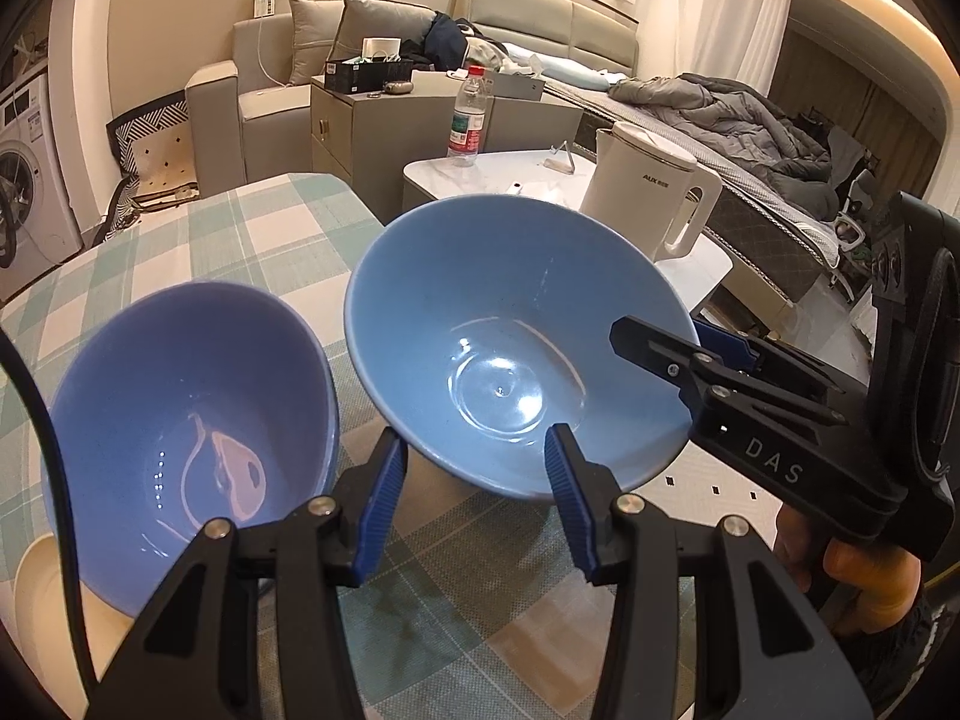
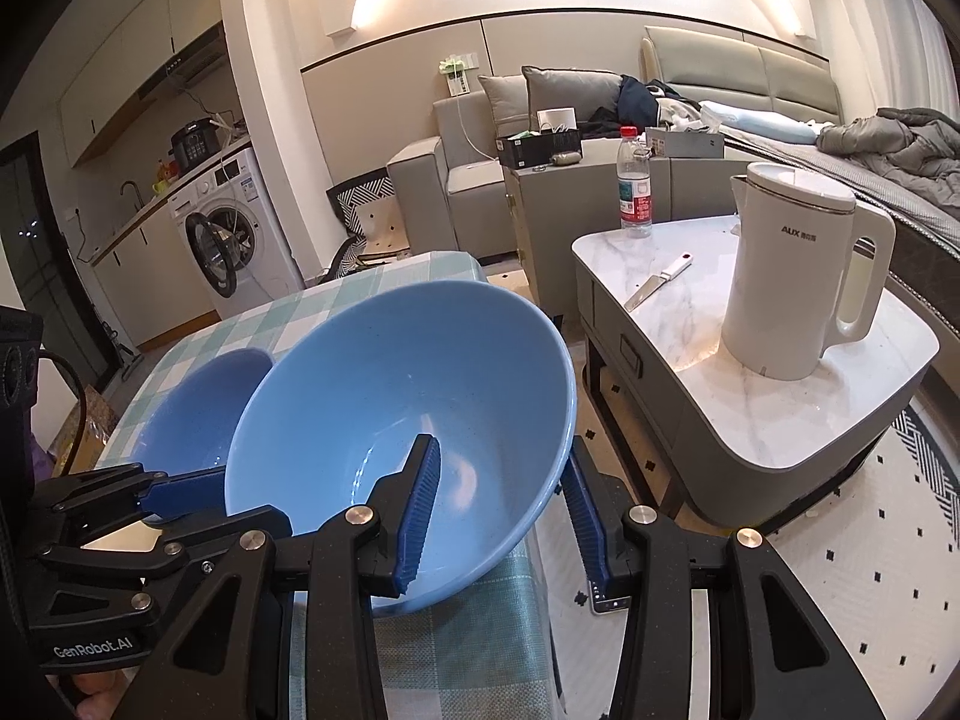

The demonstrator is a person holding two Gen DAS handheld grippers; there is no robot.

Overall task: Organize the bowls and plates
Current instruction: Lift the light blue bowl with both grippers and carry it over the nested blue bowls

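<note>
Right tool (image 2: 498,516) grips one of two blue bowls (image 2: 408,396).

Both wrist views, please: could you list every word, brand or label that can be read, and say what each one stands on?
"AUX": on the white kettle, followed by small characters too blurred to read.
"DAS": on the black body of the right tongs.
"GenRobot.AI": on the black body of the left tongs.
Water bottle label: too small to read.
Washing machine sticker: too small to read.

Sofa (image 2: 456,180), bed (image 2: 870,144), marble table (image 2: 780,420).
</note>
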